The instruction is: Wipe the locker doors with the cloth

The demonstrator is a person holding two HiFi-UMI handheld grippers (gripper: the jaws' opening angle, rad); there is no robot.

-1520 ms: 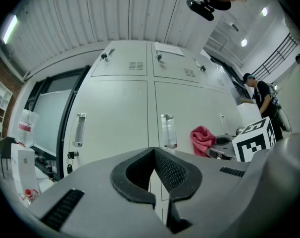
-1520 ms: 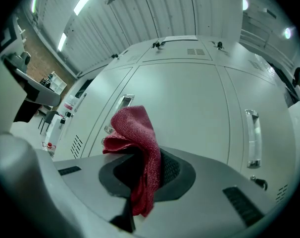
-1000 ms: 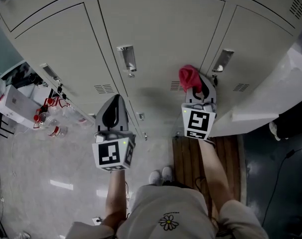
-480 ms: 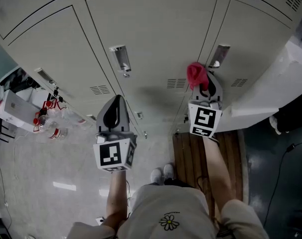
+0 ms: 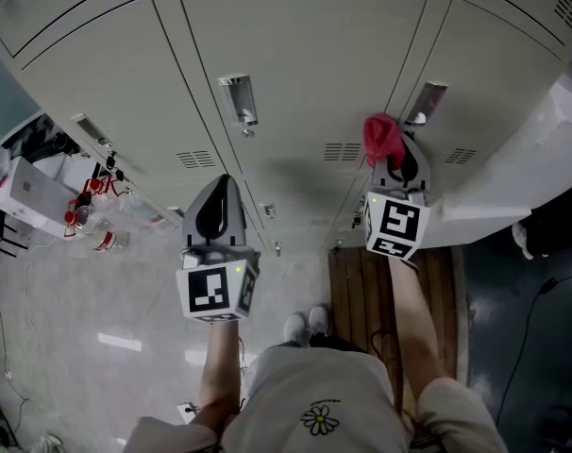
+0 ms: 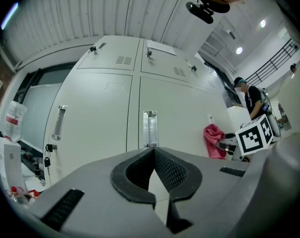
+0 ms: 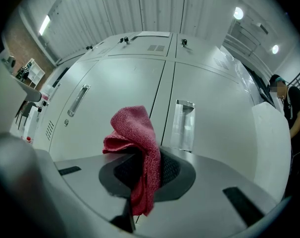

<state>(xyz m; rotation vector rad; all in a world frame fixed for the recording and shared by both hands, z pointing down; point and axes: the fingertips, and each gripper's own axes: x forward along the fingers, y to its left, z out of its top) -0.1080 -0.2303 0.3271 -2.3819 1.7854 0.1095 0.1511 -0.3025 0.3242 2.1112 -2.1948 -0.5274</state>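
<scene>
Grips the red cloth (image 7: 137, 138) in the right tongs (image 5: 393, 155), shut firmly on its middle, with a bunched wad ahead of the tips and a tail hanging behind. Carries it just beside the right door's handle (image 5: 429, 102), a little below and to the left of it, close to the seam between two of the locker doors (image 5: 305, 55).

Has crept nearer that handle over the last second, up from lower and further left of it. Probably a wiping stroke, or an approach for one, along the lower panel toward the handle. Cannot confirm contact between wad and metal: seems close in the head view, less so in the right gripper view.

Keeps the left tongs (image 6: 153, 151) closed on nothing, well to the left of the handle and lower, unmoved and clear of the doors.

Judging from this, covers only a small patch near the handle so far, with most of the door faces yet to be wiped.
</scene>
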